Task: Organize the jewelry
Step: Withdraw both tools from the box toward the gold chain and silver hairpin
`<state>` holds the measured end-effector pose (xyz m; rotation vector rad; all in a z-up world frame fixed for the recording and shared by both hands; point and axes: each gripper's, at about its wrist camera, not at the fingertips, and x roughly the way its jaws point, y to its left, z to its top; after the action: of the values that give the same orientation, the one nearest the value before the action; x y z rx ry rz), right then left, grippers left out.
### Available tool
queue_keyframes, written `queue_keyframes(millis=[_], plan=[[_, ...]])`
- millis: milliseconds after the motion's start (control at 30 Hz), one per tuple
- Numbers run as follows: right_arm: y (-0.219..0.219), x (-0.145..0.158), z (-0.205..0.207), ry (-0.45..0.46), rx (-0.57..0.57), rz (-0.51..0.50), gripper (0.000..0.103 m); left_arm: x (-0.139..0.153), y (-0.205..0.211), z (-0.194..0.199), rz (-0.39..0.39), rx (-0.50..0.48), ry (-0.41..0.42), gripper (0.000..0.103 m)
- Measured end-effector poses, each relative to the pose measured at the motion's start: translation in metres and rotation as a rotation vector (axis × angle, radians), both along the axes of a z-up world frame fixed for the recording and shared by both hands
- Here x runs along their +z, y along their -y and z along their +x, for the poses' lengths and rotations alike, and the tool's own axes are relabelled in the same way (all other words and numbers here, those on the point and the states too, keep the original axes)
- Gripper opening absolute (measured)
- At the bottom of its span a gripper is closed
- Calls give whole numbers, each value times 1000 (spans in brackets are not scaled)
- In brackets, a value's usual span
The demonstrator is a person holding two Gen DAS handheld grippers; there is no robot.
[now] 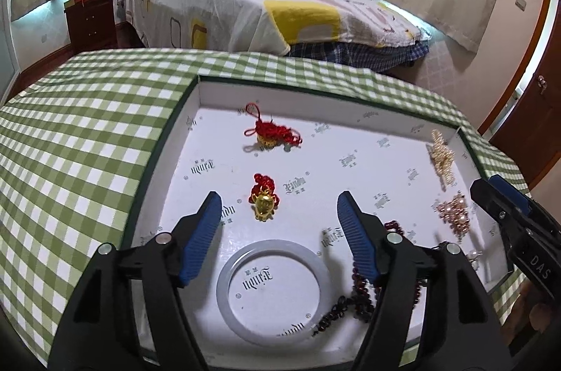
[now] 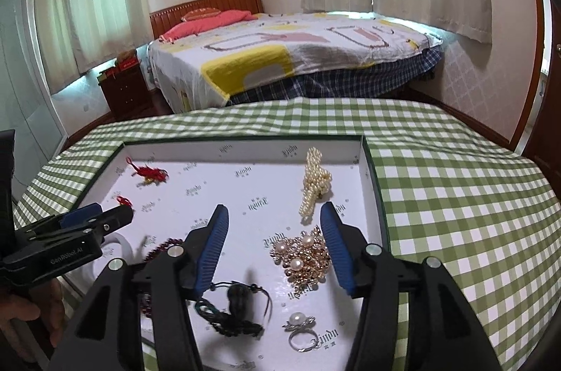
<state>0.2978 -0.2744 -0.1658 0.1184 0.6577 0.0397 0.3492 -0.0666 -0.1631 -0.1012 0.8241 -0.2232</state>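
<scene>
You were between picks: your left gripper and right gripper both hung part-open and empty over the shallow white printed-paper tray. The next pick called for centring 1 piece between the blue pads. By the left view, the gold pendant on red cord lay near centre, the white bangle at 6 o'clock, the cream pearl strand at 2 o'clock, and the rose-gold pearl chain below the strand.
</scene>
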Motion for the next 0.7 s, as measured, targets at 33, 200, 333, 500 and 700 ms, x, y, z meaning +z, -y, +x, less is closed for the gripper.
queue_keyframes(millis=[33,200,333,500,700], plan=[[-1,3,-3,9,0,0,54,3,-1,-3,-1,1,10,68],[-7,20,-22,61,1,-14,57,25,-5,-25,16,20,100,76],[-12,33,-44,99,-1,-34,57,44,-11,-53,40,33,197,77],[-16,37,-69,117,-7,-45,57,60,-20,-82,40,54,264,77],[-23,29,-96,110,-15,-54,57,63,-30,-113,30,58,272,77]])
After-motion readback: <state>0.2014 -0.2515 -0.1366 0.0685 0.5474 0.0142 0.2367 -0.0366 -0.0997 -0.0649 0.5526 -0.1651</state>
